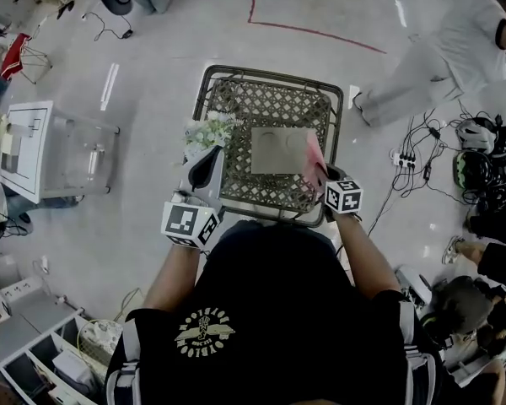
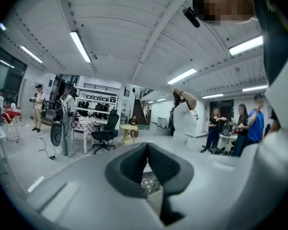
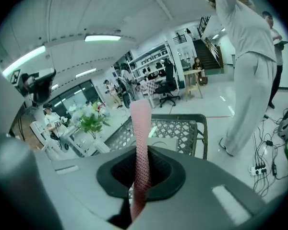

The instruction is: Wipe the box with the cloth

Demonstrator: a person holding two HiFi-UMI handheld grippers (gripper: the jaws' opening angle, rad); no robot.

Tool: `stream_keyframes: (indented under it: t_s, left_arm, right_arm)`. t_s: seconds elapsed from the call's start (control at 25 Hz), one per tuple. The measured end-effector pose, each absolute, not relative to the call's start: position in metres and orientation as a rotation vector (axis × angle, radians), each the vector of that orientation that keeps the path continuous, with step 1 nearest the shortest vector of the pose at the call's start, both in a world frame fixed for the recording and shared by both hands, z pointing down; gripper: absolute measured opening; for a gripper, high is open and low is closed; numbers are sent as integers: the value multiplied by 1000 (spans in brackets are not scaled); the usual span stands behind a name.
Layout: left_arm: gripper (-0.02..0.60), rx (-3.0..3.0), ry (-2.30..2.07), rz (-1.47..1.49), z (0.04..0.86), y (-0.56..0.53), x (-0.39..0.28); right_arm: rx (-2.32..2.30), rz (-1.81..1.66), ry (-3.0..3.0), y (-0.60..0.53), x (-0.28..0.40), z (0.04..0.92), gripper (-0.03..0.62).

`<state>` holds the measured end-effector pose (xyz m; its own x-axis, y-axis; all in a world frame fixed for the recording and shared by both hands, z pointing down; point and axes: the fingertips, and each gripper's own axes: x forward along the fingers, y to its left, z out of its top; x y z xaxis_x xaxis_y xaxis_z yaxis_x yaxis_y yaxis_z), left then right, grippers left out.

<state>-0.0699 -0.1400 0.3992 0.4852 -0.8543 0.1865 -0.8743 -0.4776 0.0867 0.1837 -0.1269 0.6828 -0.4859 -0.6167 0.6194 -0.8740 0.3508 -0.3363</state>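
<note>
A flat grey box lies on a dark lattice-top table. My right gripper is at the box's right edge, shut on a pink cloth that stands up from its jaws. In the right gripper view the cloth rises as a narrow strip between the jaws of the gripper, with the box just beyond. My left gripper hovers over the table's left edge. Its jaws meet at the tips with nothing between them.
A bunch of pale flowers sits at the table's left edge, close to my left gripper. A person in white stands to the right of the table. Cables and a power strip lie on the floor there. A white unit stands at the left.
</note>
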Motion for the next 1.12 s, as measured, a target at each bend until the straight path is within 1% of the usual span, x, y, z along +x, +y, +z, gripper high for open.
stream_keyframes:
  t_s: [0.12, 0.4, 0.64, 0.84, 1.12]
  left_arm:
    - [0, 2550, -1534, 158, 393, -137, -70]
    - [0, 2588, -1543, 86, 363, -138, -68]
    - [0, 2642, -1515, 37, 341, -140, -52]
    - [0, 2661, -1495, 38, 336, -139, -46]
    - [0, 2665, -1507, 34, 332, -134, -43]
  right_arm:
    - [1359, 868, -2354, -123, 185, 627, 17]
    - [1463, 611, -2590, -119, 183, 482, 17]
    - [1579, 405, -2656, -107, 205, 394, 17]
    - [1638, 278, -2628, -101, 214, 360, 17]
    - [1645, 265, -2651, -102, 218, 353, 17]
